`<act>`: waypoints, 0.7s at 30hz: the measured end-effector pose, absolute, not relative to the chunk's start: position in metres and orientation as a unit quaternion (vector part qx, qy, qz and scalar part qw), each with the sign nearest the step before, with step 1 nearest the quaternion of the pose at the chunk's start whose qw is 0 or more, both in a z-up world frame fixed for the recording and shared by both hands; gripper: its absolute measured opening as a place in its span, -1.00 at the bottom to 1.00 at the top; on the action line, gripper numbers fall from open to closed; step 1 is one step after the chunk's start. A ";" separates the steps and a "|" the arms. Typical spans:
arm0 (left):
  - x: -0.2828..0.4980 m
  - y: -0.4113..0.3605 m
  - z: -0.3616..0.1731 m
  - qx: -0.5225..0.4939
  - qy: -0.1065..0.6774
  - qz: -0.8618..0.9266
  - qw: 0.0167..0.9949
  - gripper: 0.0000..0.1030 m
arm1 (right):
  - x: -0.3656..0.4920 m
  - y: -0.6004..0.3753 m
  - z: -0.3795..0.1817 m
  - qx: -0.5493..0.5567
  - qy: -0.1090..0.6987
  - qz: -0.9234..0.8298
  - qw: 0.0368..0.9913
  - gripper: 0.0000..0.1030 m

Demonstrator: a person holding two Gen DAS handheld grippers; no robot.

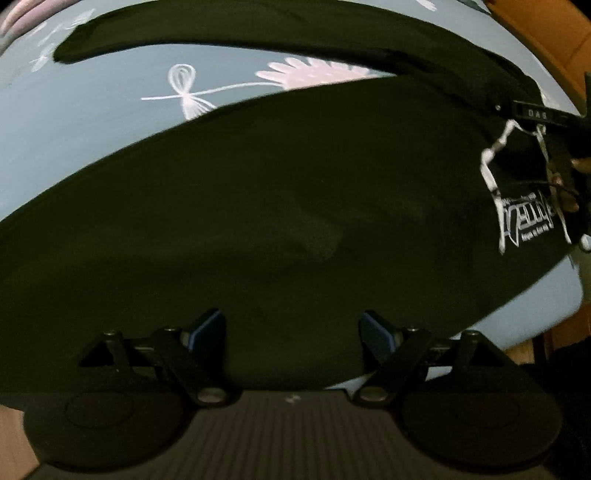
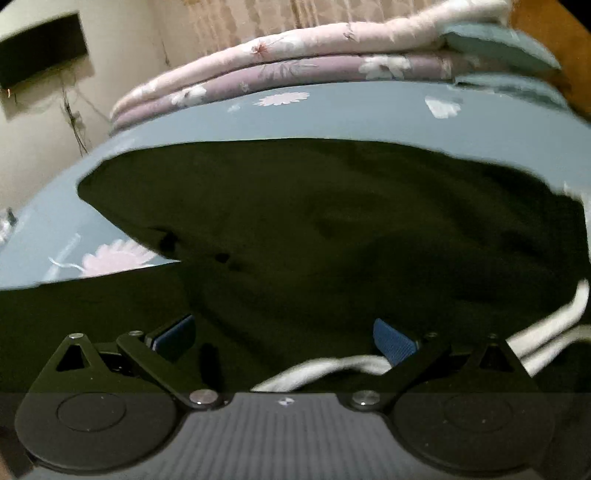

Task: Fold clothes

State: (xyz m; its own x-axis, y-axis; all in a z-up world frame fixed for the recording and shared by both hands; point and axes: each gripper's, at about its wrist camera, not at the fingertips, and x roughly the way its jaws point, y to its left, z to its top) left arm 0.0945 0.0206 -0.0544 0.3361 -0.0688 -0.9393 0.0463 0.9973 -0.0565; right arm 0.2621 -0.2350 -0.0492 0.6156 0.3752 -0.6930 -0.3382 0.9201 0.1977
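A black garment (image 1: 258, 206) lies spread flat on a blue flowered bedsheet (image 1: 92, 122). A long black strip of it (image 1: 258, 33) runs along the far side. It bears a white printed logo (image 1: 524, 218) and a white drawstring (image 1: 495, 147) at the right end. My left gripper (image 1: 291, 328) hangs over the near part of the cloth, open, with nothing pinched. In the right wrist view the same black garment (image 2: 332, 229) fills the middle. My right gripper (image 2: 284, 336) is open just above it, and the white drawstring (image 2: 332, 369) curls under its right finger. The picture is blurred.
Folded pink and lilac quilts (image 2: 295, 55) and a teal pillow (image 2: 498, 40) are stacked at the far end of the bed. A wooden headboard (image 2: 546, 22) stands behind them. A wall with a dark panel (image 2: 40, 48) rises beyond the left side of the bed.
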 end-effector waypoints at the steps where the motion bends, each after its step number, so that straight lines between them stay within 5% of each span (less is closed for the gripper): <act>1: 0.095 0.022 -0.052 -0.009 0.571 -0.030 0.820 0.58 | 0.264 -0.233 -0.047 0.022 0.392 0.196 0.899 1.00; 9: 0.114 0.039 -0.029 -0.027 0.533 0.017 0.845 0.58 | 0.256 -0.214 -0.027 0.085 0.401 0.256 0.875 1.00; 21: 0.164 0.092 -0.007 -0.095 0.467 -0.041 0.878 0.58 | 0.254 -0.200 -0.017 0.039 0.414 0.177 0.892 1.00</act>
State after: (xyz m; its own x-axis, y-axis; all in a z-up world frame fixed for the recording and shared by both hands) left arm 0.1636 0.0918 -0.0066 0.5608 -0.1602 -0.8123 -0.0171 0.9786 -0.2049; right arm 0.2544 -0.2005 -0.0169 0.5949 0.3489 -0.7241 -0.2840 0.9340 0.2167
